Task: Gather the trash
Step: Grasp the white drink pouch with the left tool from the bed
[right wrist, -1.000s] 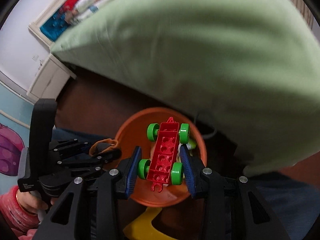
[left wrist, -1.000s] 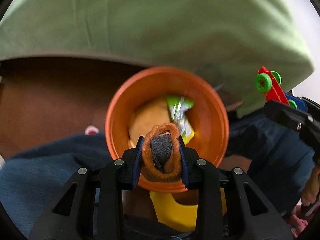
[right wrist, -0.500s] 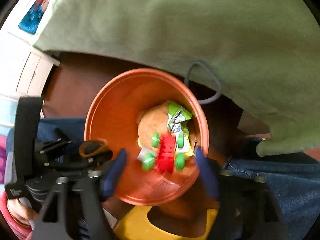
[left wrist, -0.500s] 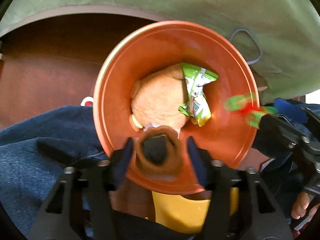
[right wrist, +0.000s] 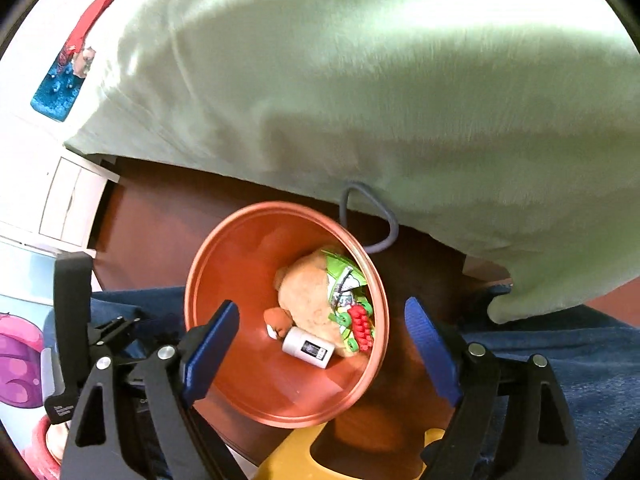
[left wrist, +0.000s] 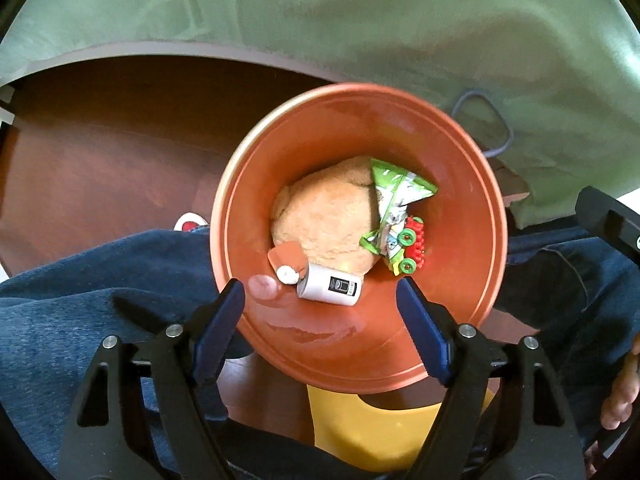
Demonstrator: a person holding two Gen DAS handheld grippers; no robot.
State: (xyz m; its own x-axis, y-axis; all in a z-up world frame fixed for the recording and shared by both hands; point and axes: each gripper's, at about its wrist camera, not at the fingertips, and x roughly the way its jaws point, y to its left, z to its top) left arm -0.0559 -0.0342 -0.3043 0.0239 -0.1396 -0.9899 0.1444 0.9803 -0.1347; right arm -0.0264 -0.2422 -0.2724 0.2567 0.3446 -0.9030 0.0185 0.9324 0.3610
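Observation:
An orange bucket stands on a brown floor. Inside lie a tan plush toy, a green snack wrapper, a red toy car with green wheels, a white bottle and an orange sock. My left gripper is open and empty above the bucket's near rim. My right gripper is open and empty above the bucket.
A pale green sheet hangs over the far side, with a grey cord loop beside the bucket. Blue denim lies on both sides. A yellow plastic object sits below the bucket.
Both grippers have opened. The orange sock has dropped from the left one and the red toy car from the right one; both now lie in the bucket.

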